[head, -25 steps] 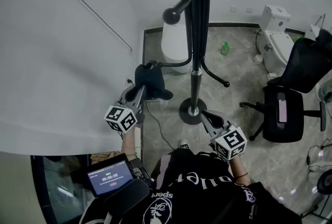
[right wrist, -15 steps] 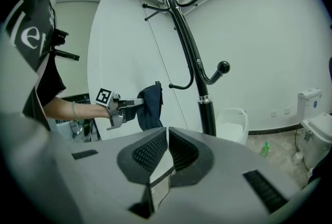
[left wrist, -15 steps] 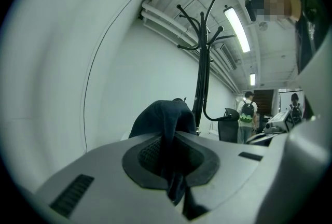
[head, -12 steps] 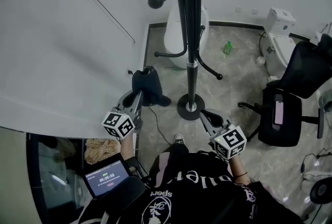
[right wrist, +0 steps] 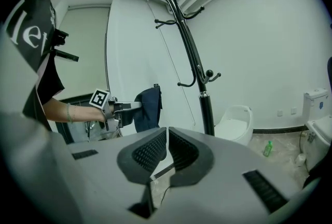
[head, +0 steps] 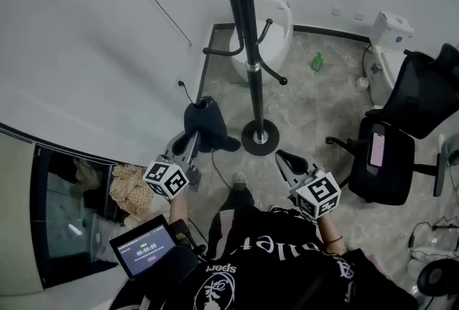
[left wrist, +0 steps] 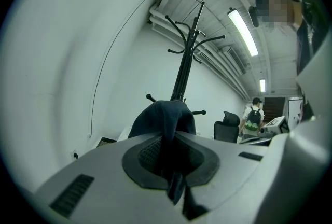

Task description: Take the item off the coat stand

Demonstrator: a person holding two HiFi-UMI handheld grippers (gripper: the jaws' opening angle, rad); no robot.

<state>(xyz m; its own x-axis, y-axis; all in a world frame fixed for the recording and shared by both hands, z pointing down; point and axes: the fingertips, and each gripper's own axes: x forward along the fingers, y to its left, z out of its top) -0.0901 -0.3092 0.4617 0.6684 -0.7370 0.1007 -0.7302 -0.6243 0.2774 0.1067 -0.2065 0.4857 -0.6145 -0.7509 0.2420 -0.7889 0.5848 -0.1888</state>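
As it clamps cap (head: 208, 122), left gripper (head: 192, 141) points forward.

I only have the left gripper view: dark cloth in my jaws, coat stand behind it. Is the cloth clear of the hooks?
Observer: Yes. The head view shows the dark cloth hanging from the left gripper, apart from the coat stand, touching no hook.
Operator: And the right gripper?
Observer: The right gripper is shut, nothing between its jaws.
Operator: What's on the floor near the cloth?
Observer: The stand's round base, just right of the cloth in the head view.
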